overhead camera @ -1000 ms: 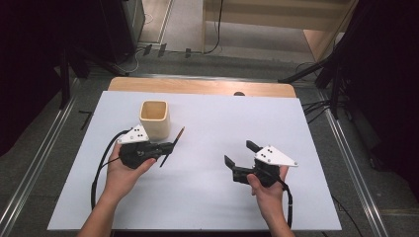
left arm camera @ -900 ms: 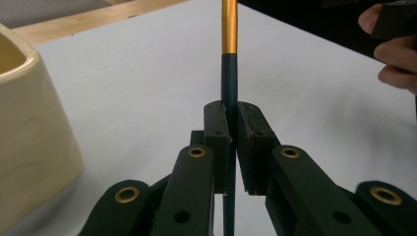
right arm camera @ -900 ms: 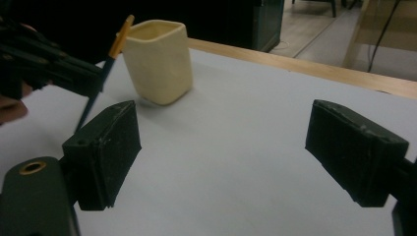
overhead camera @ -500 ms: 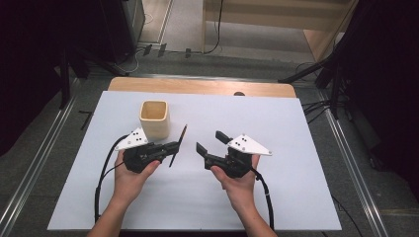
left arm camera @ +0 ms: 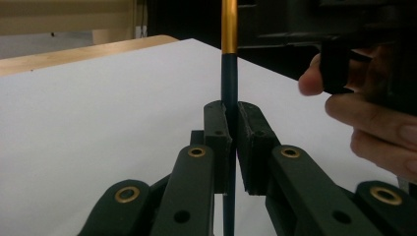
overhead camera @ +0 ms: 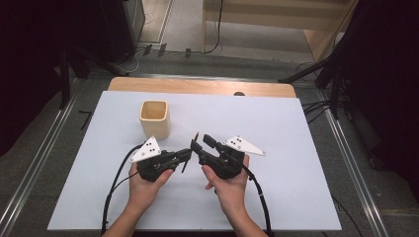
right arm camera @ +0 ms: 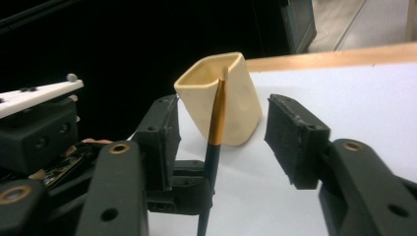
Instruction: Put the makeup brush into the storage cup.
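- White board covers the table (overhead camera: 296,163), with dark floor and metal rails around it; a cream square cup (overhead camera: 155,118) stands on it, beyond both hands.
- Nearer the person than the cup, the left gripper (overhead camera: 185,156) has its jaws clamped together on a thin paintbrush (overhead camera: 194,143); its dark handle runs between the pads and its gold ferrule (left arm camera: 229,24) rises above them.
- Just beside it, on the side away from the cup, the right gripper (overhead camera: 203,141) faces the brush with its jaws part-way apart. They have just been closing, with the brush shaft (right arm camera: 215,128) standing between the pads (right arm camera: 292,142) but not yet touched by them.
- In the right gripper view the bristle end lines up with the cup behind it.
- This looks like a handover of the brush from the left gripper to the right.
- The next move probably calls for the right jaws to close squarely on the shaft above the left pads, and only then for the left to let go, or the brush may tip.
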{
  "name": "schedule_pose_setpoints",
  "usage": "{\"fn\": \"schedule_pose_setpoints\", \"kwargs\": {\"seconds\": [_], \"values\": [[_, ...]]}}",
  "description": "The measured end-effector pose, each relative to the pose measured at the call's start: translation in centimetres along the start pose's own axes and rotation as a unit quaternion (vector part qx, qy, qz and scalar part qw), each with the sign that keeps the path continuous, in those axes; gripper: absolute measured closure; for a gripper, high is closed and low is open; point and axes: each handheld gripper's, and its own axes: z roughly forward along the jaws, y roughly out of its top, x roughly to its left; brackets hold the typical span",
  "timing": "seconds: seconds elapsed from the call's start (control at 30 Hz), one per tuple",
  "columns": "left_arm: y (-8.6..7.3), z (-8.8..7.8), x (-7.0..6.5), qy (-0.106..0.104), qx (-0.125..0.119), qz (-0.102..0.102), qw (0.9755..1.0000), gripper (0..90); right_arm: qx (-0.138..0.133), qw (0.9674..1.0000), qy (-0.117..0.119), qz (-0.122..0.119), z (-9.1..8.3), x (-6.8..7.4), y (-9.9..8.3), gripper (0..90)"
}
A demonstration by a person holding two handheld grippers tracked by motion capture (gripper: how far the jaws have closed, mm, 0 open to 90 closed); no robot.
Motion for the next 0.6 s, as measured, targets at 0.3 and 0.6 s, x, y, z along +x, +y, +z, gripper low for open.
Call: {"fn": "schedule_pose_setpoints", "kwargs": {"seconds": [0.3,0.6], "values": [[-0.1,0.5,-1.1,-0.005,-0.004,0.012,0.9999,85.0,0.021,0.9985,0.015,0.049,0.3,-0.7,-0.5,71.3],[-0.5,1.1,-1.3,-0.008,0.012,0.01,0.9998,59.9,0.028,0.9995,0.011,0.009,0.3,-0.4,-0.8,84.5]]}}
